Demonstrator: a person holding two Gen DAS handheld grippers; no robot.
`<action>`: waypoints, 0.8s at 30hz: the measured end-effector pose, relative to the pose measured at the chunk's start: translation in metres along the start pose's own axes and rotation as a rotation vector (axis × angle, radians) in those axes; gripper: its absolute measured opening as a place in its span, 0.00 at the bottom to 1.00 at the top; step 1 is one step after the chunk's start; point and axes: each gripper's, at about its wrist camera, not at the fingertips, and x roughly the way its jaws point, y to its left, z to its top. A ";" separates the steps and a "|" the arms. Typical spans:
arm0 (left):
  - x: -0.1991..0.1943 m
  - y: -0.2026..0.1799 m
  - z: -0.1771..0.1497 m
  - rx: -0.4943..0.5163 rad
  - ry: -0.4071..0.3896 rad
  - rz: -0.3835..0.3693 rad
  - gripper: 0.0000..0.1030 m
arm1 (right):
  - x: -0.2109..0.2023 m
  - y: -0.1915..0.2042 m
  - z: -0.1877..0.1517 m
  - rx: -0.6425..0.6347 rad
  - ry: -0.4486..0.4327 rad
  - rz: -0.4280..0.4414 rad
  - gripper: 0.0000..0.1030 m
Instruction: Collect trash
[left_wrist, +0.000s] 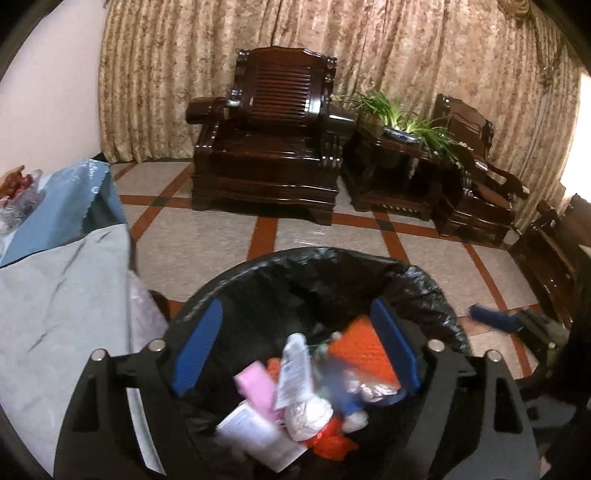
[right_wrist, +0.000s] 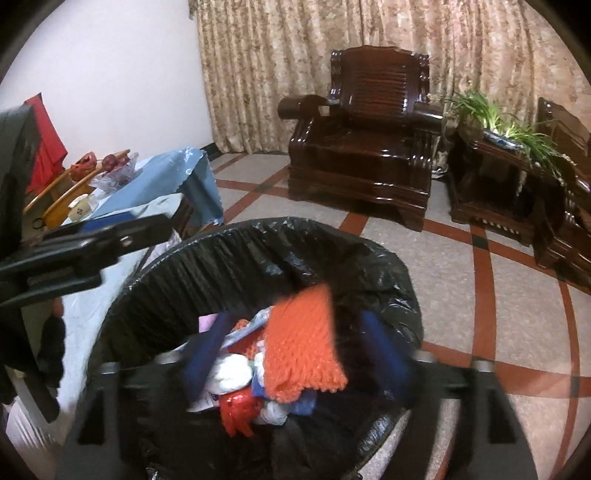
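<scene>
Both grippers hang over the bin (left_wrist: 424, 280), which is lined with a black bag and already piled with trash (left_wrist: 295, 398): a pink slip, white wads, red plastic, a white tube. The left gripper (left_wrist: 295, 354) has its jaws spread wide with nothing between them. The right gripper (right_wrist: 295, 354) also looks spread wide; the orange net (right_wrist: 301, 343) shows between its blue pads, but the view is blurred and I cannot tell whether it is touched or already lying on the heap.

Risks, as I judge them: the net lies high on the pile and leans toward the rim, so a pad brushing it on the way out could drag it over the edge onto the floor (right_wrist: 461, 295). A finger could also catch the bag's loose folds and pull the liner off the rim. With two grippers crowded over one opening, they could knock each other. The desk (right_wrist: 166, 177) with its blue cloth stands just beside the bin, so a wide swing leftward could hit it.
</scene>
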 end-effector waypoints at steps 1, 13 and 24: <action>-0.004 0.003 -0.001 -0.003 0.000 0.009 0.85 | -0.004 0.001 -0.001 0.007 -0.003 0.006 0.90; -0.094 0.042 -0.035 -0.073 -0.017 0.168 0.93 | -0.057 0.039 0.003 0.010 -0.045 0.102 0.94; -0.178 0.050 -0.054 -0.125 -0.091 0.249 0.93 | -0.113 0.091 0.007 -0.075 -0.115 0.154 0.94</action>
